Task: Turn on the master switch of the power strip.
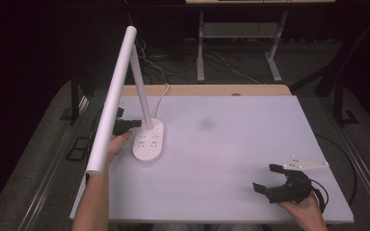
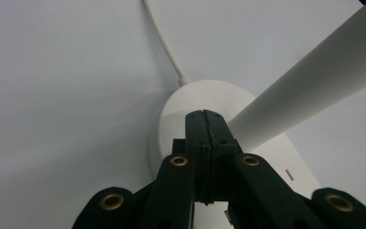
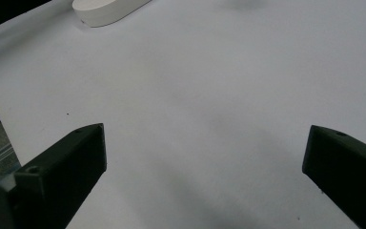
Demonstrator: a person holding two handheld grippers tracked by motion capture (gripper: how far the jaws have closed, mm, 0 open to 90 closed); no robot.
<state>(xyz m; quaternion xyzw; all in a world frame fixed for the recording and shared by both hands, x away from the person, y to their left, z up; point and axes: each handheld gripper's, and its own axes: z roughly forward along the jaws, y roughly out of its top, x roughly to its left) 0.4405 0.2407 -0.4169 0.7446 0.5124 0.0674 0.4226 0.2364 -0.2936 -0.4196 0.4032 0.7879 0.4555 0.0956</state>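
Left tongs (image 2: 205,117) closed empty at lamp base (image 1: 149,140); a push could tip the lamp. Right tongs (image 1: 271,177) wide open, empty, idle on bench (image 1: 231,144)

Your left hand-held gripper (image 2: 204,114) is matt black with brass-coloured rivets, and the lamp (image 1: 148,140) at its tip is plain white from base to cord. Your right hand-held gripper (image 1: 268,178) is black too, topped by a pale grey plate. Beneath it the worktop (image 1: 231,144) is pale grey, its far edge wood-coloured.
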